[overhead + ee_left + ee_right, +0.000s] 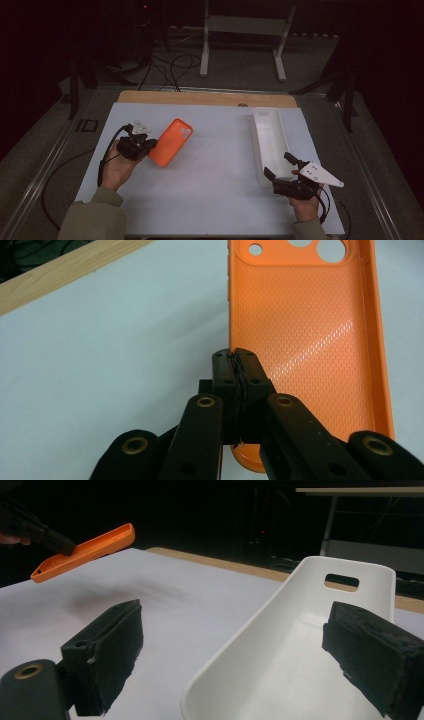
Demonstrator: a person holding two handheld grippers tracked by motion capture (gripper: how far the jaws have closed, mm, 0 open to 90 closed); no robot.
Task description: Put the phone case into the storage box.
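Observation:
An orange phone case [172,141] is lifted clear of the white table, its camera cut-outs at the far end. My left gripper [148,146] is shut on the case's near long edge [235,357], with the case [305,340] stretching away from the jaws. From the right gripper view the case [85,550] hangs tilted above the table at the upper left. My right gripper [281,166] stands open at the near end of a long white tray [270,132], its pads [107,650] either side of the tray's rim [240,650] without touching it.
The white table [215,170] has a wooden strip [205,97] along its far edge. Beyond it stand a white metal frame [245,30] and loose cables [170,65] on the dark floor. The tray is empty inside.

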